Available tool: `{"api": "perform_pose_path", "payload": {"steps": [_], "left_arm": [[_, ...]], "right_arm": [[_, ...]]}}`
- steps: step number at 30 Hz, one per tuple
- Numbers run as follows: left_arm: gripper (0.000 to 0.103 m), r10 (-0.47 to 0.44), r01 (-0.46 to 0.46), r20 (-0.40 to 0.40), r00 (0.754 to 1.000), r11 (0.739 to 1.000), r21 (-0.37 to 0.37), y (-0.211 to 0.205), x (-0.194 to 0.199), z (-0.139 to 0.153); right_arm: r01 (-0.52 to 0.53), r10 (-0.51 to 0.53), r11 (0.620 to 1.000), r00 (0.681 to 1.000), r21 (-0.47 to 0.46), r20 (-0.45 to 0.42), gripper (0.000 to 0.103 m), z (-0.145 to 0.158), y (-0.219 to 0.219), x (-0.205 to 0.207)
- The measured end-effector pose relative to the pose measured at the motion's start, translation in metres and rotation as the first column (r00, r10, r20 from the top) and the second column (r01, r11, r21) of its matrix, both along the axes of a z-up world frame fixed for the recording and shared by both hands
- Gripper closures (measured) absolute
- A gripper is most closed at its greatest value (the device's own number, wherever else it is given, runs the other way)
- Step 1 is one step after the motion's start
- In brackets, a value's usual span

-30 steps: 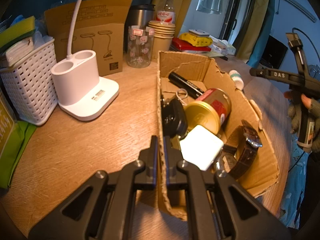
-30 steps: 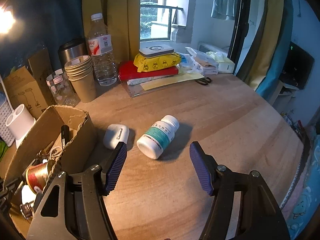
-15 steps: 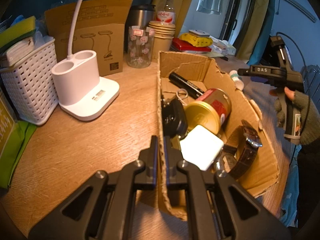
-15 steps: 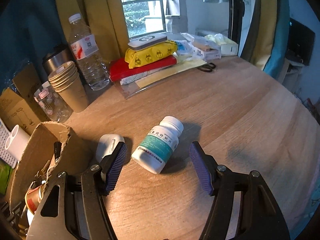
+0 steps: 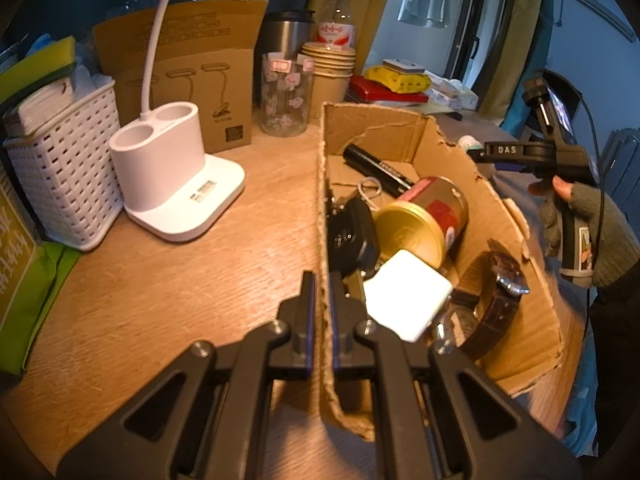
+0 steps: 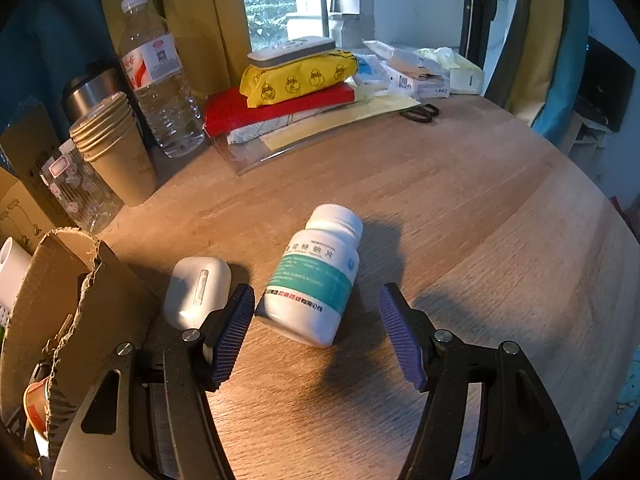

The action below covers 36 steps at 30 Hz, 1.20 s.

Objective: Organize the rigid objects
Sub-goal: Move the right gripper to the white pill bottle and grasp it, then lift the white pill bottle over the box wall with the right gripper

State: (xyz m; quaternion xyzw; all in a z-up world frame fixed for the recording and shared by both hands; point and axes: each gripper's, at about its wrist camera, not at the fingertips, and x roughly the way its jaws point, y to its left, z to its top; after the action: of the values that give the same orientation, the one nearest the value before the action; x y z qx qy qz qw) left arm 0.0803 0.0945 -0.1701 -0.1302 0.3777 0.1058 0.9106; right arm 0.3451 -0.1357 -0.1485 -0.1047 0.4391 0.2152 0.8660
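The right gripper [image 6: 316,332] is spread wide around the white plastic pill bottle with a teal label [image 6: 316,276] lying mid-frame on the wooden table [image 6: 480,208]. The left gripper [image 5: 321,300] is clamped on the torn cardboard box's [image 5: 516,248] wall. Several items are boxed; the bottle and white earbud case [image 6: 196,292] remain outside.

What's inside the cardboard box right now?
Inside the cardboard box: a black marker, gold tin, white block, black fob and brown-strapped watch. Anything beneath them is covered.
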Motion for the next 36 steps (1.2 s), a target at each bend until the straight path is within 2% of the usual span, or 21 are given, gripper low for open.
{"api": "perform_pose_path", "payload": {"steps": [3, 11, 19, 28, 36], "left_arm": [[0.096, -0.001, 0.001, 0.000, 1.000, 1.000, -0.001, 0.000, 0.000, 0.000], [0.096, -0.002, 0.002, 0.001, 1.000, 1.000, 0.000, 0.000, 0.000, 0.000], [0.096, -0.002, 0.002, 0.001, 1.000, 1.000, 0.001, 0.000, 0.000, 0.000], [0.096, -0.002, 0.002, 0.001, 1.000, 1.000, 0.000, 0.000, -0.001, 0.000], [0.097, -0.002, 0.002, 0.001, 1.000, 1.000, 0.001, 0.000, 0.000, 0.000]], "right_arm": [[-0.009, 0.009, 1.000, 1.000, -0.015, -0.007, 0.055, -0.003, 0.002, 0.001], [-0.010, 0.010, 1.000, 1.000, -0.016, 0.020, 0.056, 0.001, 0.003, -0.004], [-0.034, 0.035, 0.999, 0.998, -0.023, 0.061, 0.057, 0.012, -0.003, -0.027], [-0.048, 0.049, 0.999, 0.998, -0.020, 0.040, 0.057, 0.010, -0.016, -0.053], [-0.029, 0.029, 1.000, 0.999, 0.006, -0.013, 0.056, 0.005, -0.018, -0.046]]}}
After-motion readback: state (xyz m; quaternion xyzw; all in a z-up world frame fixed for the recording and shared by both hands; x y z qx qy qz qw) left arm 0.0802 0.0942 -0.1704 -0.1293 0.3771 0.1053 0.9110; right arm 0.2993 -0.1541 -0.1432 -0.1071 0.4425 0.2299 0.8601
